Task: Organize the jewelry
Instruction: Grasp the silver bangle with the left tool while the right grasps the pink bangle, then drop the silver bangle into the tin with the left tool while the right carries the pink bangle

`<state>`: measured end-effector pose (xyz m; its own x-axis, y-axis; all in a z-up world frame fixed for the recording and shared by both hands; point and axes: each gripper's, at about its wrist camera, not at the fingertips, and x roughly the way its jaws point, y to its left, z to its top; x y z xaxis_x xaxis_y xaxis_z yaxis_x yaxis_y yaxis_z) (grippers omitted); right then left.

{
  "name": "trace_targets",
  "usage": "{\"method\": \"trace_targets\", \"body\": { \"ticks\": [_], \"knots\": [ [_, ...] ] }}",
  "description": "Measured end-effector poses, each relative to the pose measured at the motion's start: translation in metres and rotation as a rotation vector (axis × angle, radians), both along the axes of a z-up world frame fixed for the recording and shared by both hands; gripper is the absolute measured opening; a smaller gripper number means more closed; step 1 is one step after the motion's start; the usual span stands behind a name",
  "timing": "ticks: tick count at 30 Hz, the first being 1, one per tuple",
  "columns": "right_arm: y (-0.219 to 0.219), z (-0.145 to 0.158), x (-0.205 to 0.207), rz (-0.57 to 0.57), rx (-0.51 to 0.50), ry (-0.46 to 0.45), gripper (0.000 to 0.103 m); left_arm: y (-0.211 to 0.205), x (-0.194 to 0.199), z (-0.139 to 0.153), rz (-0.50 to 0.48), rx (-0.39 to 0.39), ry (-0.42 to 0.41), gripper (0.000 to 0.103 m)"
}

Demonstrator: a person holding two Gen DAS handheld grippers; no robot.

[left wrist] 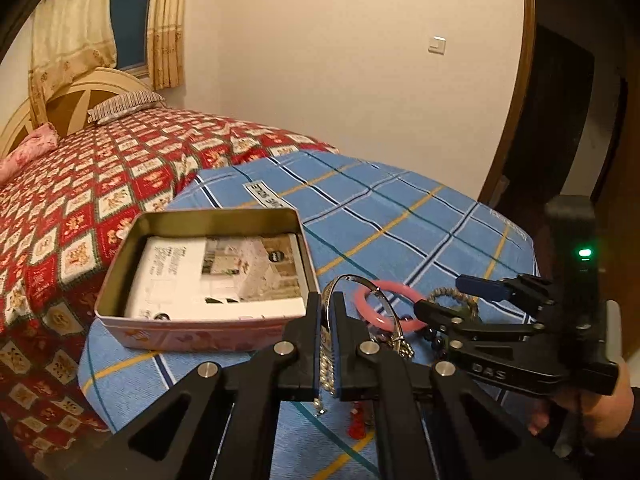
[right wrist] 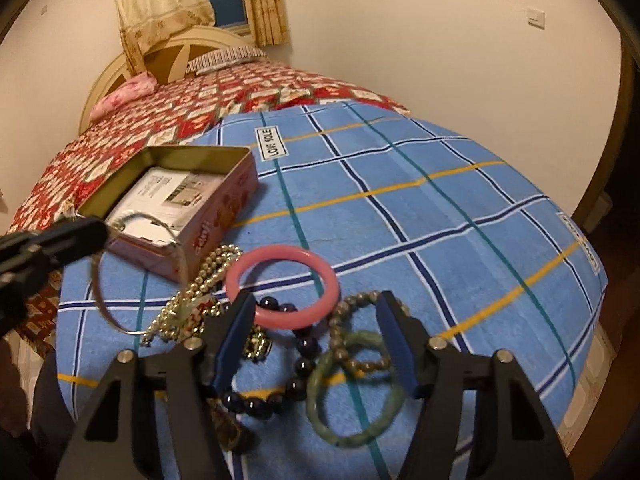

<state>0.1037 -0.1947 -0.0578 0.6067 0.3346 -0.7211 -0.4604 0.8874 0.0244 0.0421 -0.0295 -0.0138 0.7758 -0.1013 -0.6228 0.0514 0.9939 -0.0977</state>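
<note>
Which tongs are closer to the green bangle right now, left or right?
Right. The right tongs hang open just above the green bangle, their pads either side of it. The left tongs are off by the tin, shut on a thin silver bangle.

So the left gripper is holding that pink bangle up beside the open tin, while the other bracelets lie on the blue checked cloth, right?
Not quite. The left gripper holds the thin silver bangle, not the pink bangle, which lies on the cloth with the rest. The right wrist view shows it beside the open tin.
</note>
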Motion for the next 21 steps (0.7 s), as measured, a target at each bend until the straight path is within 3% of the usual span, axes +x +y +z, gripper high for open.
{"method": "trace_targets", "body": {
  "ticks": [5, 10, 15, 21],
  "knots": [
    [0.013, -0.004, 0.016, 0.008, -0.042, 0.023, 0.053, 0.009, 0.002, 0.004, 0.023, 0.010, -0.016, 0.003],
    [0.029, 0.003, 0.008, 0.086, -0.026, 0.022, 0.053, 0.024, 0.003, 0.005, 0.066, -0.003, -0.023, 0.003],
    [0.047, -0.009, 0.006, 0.131, -0.067, 0.048, 0.051, 0.034, 0.001, 0.003, 0.088, -0.019, -0.020, 0.003],
    [0.060, -0.022, 0.009, 0.173, -0.109, 0.080, 0.030, 0.041, 0.001, 0.004, 0.099, -0.030, -0.021, 0.003]
  ]
}}
